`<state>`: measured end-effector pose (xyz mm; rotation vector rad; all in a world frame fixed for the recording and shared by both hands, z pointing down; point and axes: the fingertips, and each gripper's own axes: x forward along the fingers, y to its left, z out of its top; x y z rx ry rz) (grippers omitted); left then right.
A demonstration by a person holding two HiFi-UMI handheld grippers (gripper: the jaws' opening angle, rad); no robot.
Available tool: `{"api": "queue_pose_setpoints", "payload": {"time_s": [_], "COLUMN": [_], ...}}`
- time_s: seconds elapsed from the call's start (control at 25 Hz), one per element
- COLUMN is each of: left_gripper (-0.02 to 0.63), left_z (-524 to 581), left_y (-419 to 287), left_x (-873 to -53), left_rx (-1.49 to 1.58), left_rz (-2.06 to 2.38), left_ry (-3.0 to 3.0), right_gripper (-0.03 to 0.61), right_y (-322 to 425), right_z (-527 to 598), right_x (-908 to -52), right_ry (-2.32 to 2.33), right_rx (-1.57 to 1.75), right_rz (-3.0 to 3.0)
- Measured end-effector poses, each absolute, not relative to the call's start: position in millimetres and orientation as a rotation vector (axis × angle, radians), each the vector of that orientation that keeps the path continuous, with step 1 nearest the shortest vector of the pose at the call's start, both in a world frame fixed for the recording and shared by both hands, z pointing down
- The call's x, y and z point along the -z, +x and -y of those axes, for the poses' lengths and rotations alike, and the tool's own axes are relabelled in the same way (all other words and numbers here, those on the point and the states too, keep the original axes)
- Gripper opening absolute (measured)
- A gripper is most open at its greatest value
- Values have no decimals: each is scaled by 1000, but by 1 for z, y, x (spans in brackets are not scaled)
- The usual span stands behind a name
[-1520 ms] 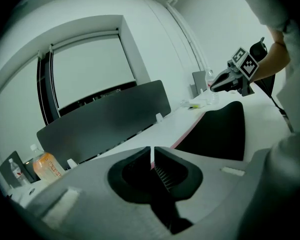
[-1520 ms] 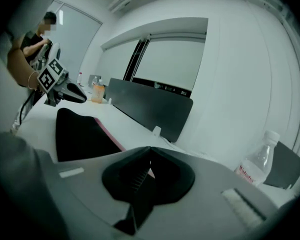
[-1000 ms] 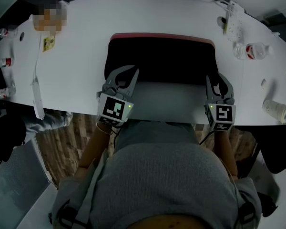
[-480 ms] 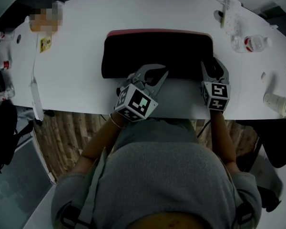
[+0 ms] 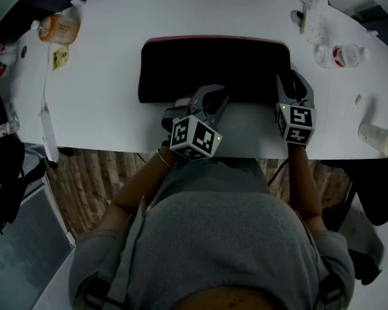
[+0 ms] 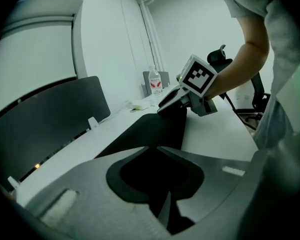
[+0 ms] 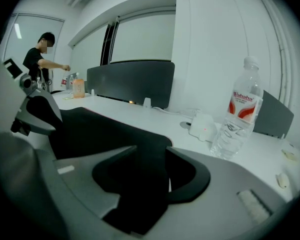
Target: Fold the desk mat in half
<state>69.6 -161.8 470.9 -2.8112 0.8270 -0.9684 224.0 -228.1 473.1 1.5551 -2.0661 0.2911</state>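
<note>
Already the black desk mat (image 5: 213, 70) appears to lie doubled on the white table (image 5: 103, 76), its red-trimmed far edge ahead of both tools. The left gripper (image 5: 210, 95) sits at the mat's near edge, its jaws a mere slit apart after just opening; whether the mat's edge is in that slit cannot be told. The right gripper (image 5: 292, 82) stands at the near right corner. Its jaws are fairly wide though they have just been closing, and the dark corner lies between them unpinched. Should the upper layer spring back, or a leaving jaw drag it, the fold would probably skew or reopen. Compared with a second ago, the left gripper has crossed from the near left corner toward the middle, while the right has hardly shifted.
</note>
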Motion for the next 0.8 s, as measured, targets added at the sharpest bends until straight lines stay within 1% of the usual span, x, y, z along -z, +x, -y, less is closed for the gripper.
{"api": "queue_pose_setpoints", "payload": {"time_s": [0.08,0.28,0.4,0.52,0.64,0.8], "left_gripper": [41,38,38,15,9,6], "left_z": [165,173,182,189,191,190], "left_y": [70,69,68,68,68,68], "left_x": [-473,-480,-485,-490,-493,-493], "left_rx": [969,995,1017,1046,1060,1062], "left_rz": [-816,-808,-827,-833,-828,-833], "left_ry": [-2801,-2833,-2868,-2872,-2860,-2849], "right_gripper": [174,238,244,256,261,261], "right_y": [230,245,247,246,239,237], "right_z": [225,208,200,188,173,164], "right_x": [-470,-472,-471,-463,-463,-482], "right_ry": [1558,1497,1465,1448,1416,1435], "right_rx": [-305,-446,-526,-564,-602,-776], "right_rz": [2072,2101,2138,2161,2158,2168]}}
